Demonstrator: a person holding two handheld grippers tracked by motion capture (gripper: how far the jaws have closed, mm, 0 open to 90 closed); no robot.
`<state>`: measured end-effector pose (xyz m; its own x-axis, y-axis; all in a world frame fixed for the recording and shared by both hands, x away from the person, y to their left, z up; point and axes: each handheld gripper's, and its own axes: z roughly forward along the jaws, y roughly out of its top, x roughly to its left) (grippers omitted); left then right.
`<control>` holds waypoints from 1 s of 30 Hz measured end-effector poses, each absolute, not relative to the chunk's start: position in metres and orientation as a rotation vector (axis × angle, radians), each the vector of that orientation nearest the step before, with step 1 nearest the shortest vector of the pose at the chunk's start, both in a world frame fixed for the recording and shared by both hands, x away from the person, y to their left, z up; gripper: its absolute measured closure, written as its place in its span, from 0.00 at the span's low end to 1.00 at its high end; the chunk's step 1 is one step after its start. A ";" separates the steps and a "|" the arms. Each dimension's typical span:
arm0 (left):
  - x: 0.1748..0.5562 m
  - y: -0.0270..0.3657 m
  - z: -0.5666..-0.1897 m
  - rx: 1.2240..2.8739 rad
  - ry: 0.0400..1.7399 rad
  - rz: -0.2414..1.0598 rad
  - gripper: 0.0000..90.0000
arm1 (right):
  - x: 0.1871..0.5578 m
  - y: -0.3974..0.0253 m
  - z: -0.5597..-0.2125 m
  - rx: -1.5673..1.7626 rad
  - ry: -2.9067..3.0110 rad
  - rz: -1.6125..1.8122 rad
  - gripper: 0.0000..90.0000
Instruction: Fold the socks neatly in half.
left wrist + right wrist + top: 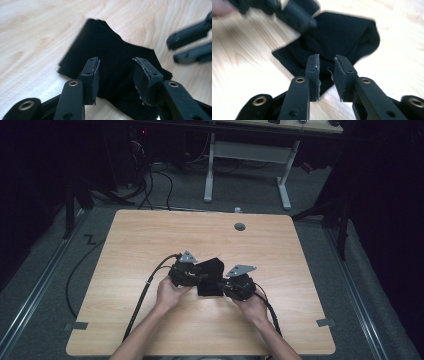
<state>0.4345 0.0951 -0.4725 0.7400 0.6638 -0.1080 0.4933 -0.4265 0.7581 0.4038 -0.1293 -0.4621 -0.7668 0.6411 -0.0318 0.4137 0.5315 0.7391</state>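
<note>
- The left hand-held gripper (pixel 116 75) has its jaws spread wide over the black cloth (pixel 112 55); the right hand-held gripper (pixel 326 72) has its jaws at a narrow gap, nothing pinched between them.
- A round grommet hole (pixel 240 226) sits near the table's (pixel 150 235) far edge, well apart.
- The cloth lies crumpled and folded at the table's middle, between both grippers.

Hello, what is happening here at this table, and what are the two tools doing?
A person holds a gripper in each hand over a black cloth lying crumpled on the wooden table. The left gripper has its jaws open around the cloth's edge. The right gripper comes at it from the other side, its jaws narrowly apart. Neither has clamped the cloth yet.
</note>
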 end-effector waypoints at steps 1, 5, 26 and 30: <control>0.433 0.094 -0.473 2.121 0.867 0.268 0.63 | 0.405 -0.129 -0.460 0.884 2.470 1.088 0.84; 0.428 0.095 -0.478 2.123 0.876 0.280 0.64 | 0.413 -0.125 -0.458 0.903 2.453 1.089 0.85; 0.439 0.116 -0.482 2.015 1.036 0.261 0.58 | 0.423 -0.107 -0.482 0.929 2.500 1.013 0.79; 0.454 0.118 -0.480 2.014 1.083 0.247 0.54 | 0.419 -0.104 -0.475 0.906 2.494 1.045 0.78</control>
